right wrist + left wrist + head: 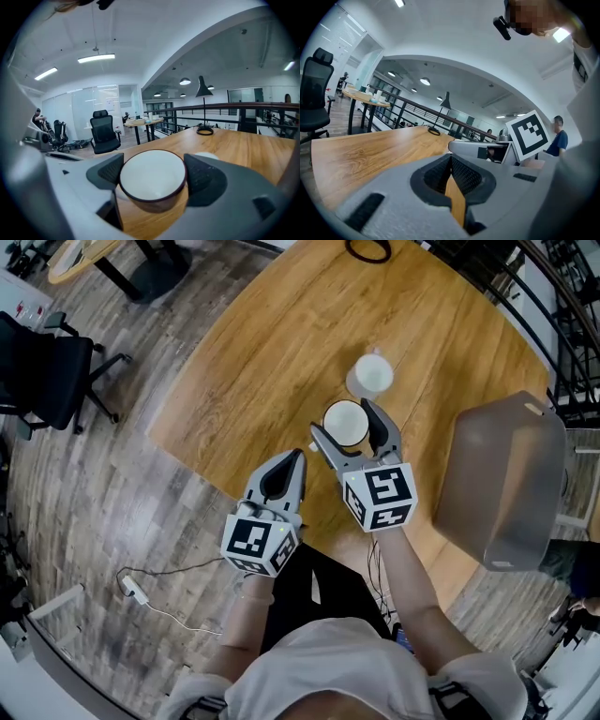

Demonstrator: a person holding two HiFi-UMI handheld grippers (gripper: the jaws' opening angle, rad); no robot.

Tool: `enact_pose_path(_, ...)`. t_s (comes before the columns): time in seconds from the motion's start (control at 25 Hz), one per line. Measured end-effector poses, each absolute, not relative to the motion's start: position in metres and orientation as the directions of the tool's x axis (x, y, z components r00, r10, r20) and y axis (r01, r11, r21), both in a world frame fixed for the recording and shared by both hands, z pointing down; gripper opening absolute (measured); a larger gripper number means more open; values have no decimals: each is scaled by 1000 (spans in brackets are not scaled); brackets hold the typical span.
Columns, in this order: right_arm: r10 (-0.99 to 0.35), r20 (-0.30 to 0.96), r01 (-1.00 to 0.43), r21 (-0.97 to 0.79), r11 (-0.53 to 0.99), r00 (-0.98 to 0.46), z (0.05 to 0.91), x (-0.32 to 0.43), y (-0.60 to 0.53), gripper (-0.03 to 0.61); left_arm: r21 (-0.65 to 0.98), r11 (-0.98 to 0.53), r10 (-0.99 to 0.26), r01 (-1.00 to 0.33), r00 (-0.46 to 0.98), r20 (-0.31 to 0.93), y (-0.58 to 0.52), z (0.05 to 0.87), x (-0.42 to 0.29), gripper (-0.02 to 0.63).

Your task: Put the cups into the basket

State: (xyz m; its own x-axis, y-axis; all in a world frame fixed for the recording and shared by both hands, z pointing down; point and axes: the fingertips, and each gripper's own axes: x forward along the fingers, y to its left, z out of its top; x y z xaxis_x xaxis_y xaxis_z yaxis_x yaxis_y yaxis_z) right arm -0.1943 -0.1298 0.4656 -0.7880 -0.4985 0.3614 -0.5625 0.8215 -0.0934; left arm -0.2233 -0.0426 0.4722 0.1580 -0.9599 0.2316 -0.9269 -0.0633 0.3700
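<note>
1. Head view: my right tongs [342, 424] clamp the dark-rimmed cup [345, 426] over the near part of the wooden table [253, 352]. A second cup [372, 374] stands just beyond it. The grey basket [506, 474] sits at the table's right edge, apart from both cups. My left tongs [297, 457] are closed and empty, left of the held cup.
2. Left gripper view: the left tongs [451, 158] meet at their tips with nothing between them, table [370, 150] beyond.
3. Right gripper view: both pads of the right tongs [152, 177] press the dark-rimmed cup [151, 180] at its sides. The second cup [206, 155] peeks out behind.
</note>
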Motion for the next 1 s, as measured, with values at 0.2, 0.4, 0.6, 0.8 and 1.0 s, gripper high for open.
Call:
enact_pose_path(0.2, -544, 353, -607, -94, 789, -761, 455, -166, -132, 393, 362, -130, -950, -923, 221, 222, -53, 466, -200, 6)
enact_pose_path(0.4, -589, 349, -652, -90, 753, -729, 437, -140, -134, 393, 356, -182, -938, -916, 271, 217, -57, 454, -181, 6)
enact_pose_path(0.6, -622, 345, -685, -93, 723, -703, 417, -119, -138, 393, 354, -225, -924, -908, 314, 219, -64, 445, -166, 6)
enact_pose_path(0.8, -649, 335, -709, -91, 699, -683, 399, -106, -137, 393, 341, -276, -913, -899, 356, 199, -70, 429, -155, 6)
enact_pose_path(1.0, -668, 320, -723, -85, 686, -672, 380, -92, -136, 393, 343, -312, -904, -886, 388, 179, -77, 415, -144, 6)
